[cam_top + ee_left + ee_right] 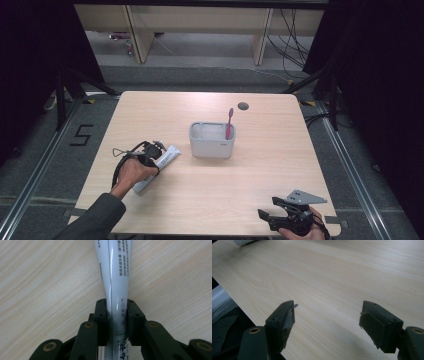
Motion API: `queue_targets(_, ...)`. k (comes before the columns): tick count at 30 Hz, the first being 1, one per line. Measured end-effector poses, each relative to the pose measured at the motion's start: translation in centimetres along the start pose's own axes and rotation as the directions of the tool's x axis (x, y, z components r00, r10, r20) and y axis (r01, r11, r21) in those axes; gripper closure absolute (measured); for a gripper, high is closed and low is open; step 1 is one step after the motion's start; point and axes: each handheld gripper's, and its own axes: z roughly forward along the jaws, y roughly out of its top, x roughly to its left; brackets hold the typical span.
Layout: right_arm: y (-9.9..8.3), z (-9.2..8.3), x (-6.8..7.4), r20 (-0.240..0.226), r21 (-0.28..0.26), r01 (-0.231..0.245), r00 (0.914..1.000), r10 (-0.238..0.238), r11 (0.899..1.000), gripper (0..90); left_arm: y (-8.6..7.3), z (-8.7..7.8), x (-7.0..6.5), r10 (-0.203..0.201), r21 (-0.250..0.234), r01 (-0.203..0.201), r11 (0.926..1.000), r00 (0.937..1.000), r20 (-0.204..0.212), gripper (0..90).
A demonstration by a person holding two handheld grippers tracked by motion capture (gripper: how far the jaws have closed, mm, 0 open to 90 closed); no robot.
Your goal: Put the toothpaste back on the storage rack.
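Observation:
A white toothpaste tube (165, 158) lies on the wooden table at the left, pointing towards a grey tub (212, 140). My left gripper (150, 154) is over the tube's middle. In the left gripper view its jaws are shut on the tube (117, 280), one on each side, with the tube resting on the wood. A red toothbrush (229, 124) stands tilted in the tub's right side. My right gripper (270, 212) rests open near the table's front right edge. In the right gripper view (327, 315) nothing lies between its jaws.
A small dark round hole (243, 105) sits in the table (210, 195) behind the tub. Black stands and cables flank the table on the floor. Bare wood stretches between the tub and the right gripper.

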Motion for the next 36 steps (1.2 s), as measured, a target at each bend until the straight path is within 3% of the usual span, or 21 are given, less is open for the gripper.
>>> queue_targets(2,0.0,0.0,0.0,-0.001,-0.001,0.000,1.0000,0.000,1.000,28.0,0.0,0.0,-0.1,-0.009,-0.002,0.009,1.0000,1.0000,-0.002,74.1)
queue_targets(3,0.0,-0.1,0.0,0.009,0.007,0.003,1.0000,-0.003,1.000,28.0,0.0,0.0,0.0,0.012,-0.003,-0.012,0.9999,0.9999,-0.006,74.3)
queue_targets(5,0.0,-0.1,0.0,0.009,0.009,0.004,0.9999,-0.004,1.000,28.0,0.0,-0.1,0.1,0.018,0.001,-0.018,0.9998,0.9998,0.000,74.5)
queue_targets(6,0.0,-0.1,-0.1,0.008,0.010,0.001,1.0000,-0.001,1.000,28.0,-0.1,-0.2,-0.1,-0.015,-0.001,0.015,0.9999,0.9998,0.011,74.6)
queue_targets(7,0.0,-0.1,-0.1,0.011,0.010,-0.004,0.9999,0.004,1.000,28.0,-0.1,-0.3,0.1,0.018,-0.005,-0.018,0.9998,0.9998,0.006,74.8)
queue_targets(8,0.0,0.0,-0.1,-0.008,0.010,-0.017,0.9998,0.017,1.000,28.0,-0.2,-0.3,0.1,0.017,-0.016,-0.017,0.9997,0.9998,0.008,74.8)
queue_targets(14,-0.1,0.0,-0.2,0.000,0.001,-0.008,1.0000,0.008,1.000,28.0,-0.5,-1.4,0.5,-0.008,-0.089,0.011,0.9960,0.9992,0.038,75.0)
queue_targets(15,-0.1,0.0,-0.1,0.001,0.003,-0.014,0.9999,0.014,1.000,28.0,-0.5,-1.6,0.6,-0.015,-0.106,0.019,0.9942,0.9991,0.040,75.0)
queue_targets(16,-0.1,0.0,0.1,-0.009,0.014,-0.057,0.9983,0.057,0.998,28.0,-0.6,-1.8,0.6,-0.018,-0.115,0.023,0.9931,0.9988,0.045,75.1)
queue_targets(18,-0.1,0.0,0.1,-0.006,0.010,-0.047,0.9989,0.047,0.999,28.0,-0.7,-2.2,0.9,-0.019,-0.141,0.027,0.9897,0.9983,0.054,75.1)
queue_targets(22,-0.2,0.1,0.1,-0.021,0.005,-0.058,0.9981,0.058,0.998,28.0,-0.9,-3.1,1.1,-0.050,-0.210,0.069,0.9752,0.9943,0.094,75.1)
queue_targets(23,-0.1,0.0,0.0,0.000,0.014,-0.043,0.9991,0.043,0.999,28.0,-0.9,-3.5,1.3,-0.051,-0.239,0.076,0.9680,0.9929,0.108,75.1)
queue_targets(25,-0.1,0.0,0.0,0.000,0.012,-0.037,0.9993,0.037,0.999,28.0,-0.9,-3.8,1.3,-0.060,-0.256,0.090,0.9624,0.9908,0.121,75.1)
queue_targets(30,-0.1,0.0,-0.1,0.001,0.007,-0.034,0.9994,0.034,0.999,28.0,-0.6,-5.1,1.3,-0.066,-0.335,0.113,0.9353,0.9867,0.149,75.1)
queue_targets(32,-0.1,0.0,-0.2,0.005,0.000,-0.011,0.9999,0.011,1.000,28.0,-0.4,-5.7,1.2,-0.073,-0.376,0.134,0.9167,0.9824,0.172,75.2)
queue_targets(33,-0.1,0.0,-0.1,0.002,0.000,-0.032,0.9995,0.032,0.999,28.0,-0.4,-5.8,1.2,-0.079,-0.391,0.145,0.9089,0.9809,0.178,75.2)
queue_targets(35,-0.1,0.0,0.0,-0.001,0.004,-0.041,0.9991,0.041,0.999,28.0,-0.2,-6.2,1.1,-0.080,-0.408,0.149,0.9010,0.9804,0.180,75.2)
queue_targets(36,-0.1,0.0,-0.1,0.002,0.000,-0.035,0.9994,0.035,0.999,28.0,-0.2,-6.4,1.2,-0.076,-0.409,0.144,0.9009,0.9809,0.179,75.2)
